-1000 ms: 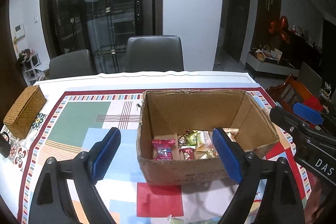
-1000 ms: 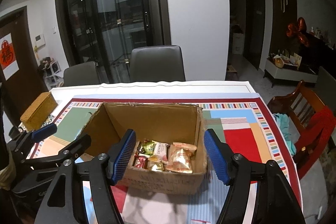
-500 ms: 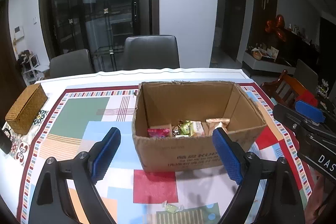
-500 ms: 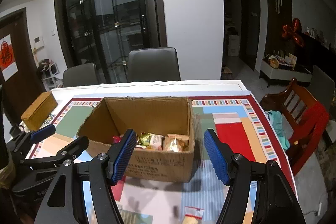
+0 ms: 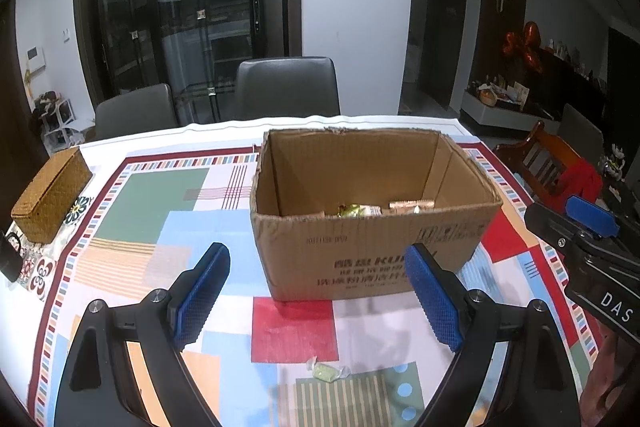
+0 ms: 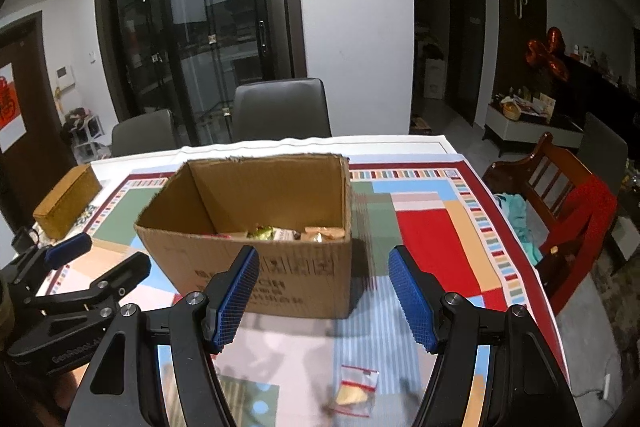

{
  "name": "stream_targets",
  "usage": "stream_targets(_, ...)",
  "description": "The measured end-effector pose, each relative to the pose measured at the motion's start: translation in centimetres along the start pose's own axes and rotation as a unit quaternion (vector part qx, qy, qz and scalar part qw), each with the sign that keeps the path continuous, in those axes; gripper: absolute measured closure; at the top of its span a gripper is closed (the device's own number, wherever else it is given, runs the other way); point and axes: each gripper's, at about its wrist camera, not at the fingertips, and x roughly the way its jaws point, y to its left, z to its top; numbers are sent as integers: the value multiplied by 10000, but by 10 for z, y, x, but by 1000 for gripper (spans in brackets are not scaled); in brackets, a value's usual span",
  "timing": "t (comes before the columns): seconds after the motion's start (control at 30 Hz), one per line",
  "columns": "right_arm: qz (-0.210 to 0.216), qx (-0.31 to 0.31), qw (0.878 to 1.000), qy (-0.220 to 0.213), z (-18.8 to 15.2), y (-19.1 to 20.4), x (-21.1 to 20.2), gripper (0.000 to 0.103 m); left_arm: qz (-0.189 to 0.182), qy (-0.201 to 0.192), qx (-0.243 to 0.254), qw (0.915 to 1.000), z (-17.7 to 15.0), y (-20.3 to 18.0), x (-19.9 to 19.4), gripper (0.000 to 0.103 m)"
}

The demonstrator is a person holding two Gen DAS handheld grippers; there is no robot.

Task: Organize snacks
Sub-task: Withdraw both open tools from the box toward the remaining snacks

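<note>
An open cardboard box [image 5: 372, 251] stands in the middle of the table and holds several wrapped snacks [image 5: 352, 210]; it also shows in the right wrist view [image 6: 256, 267]. A green wrapped candy [image 5: 326, 371] lies on the cloth in front of the box, between my left gripper's fingers. A clear packet with a yellow snack [image 6: 356, 389] lies on the cloth near my right gripper. My left gripper [image 5: 316, 299] is open and empty, short of the box. My right gripper [image 6: 324, 295] is open and empty, to the right of the left one.
A colourful patchwork tablecloth [image 5: 152, 203] covers the table. A woven wicker box [image 5: 52, 195] sits at the left edge. Two grey chairs [image 5: 286, 89] stand behind the table. A wooden chair with red cloth [image 6: 568, 203] stands at the right.
Both grippers have pulled back and lower from over the box. The box now looks farther away, and the green candy and the clear packet have come into view on the cloth.
</note>
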Motion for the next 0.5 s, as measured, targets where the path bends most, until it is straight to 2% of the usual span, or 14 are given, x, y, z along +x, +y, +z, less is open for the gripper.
stream_targets(0.5, -246, 231, 9991, 243, -39, -10, 8, 35, -149, 241, 33, 9996, -38, -6, 16, 13)
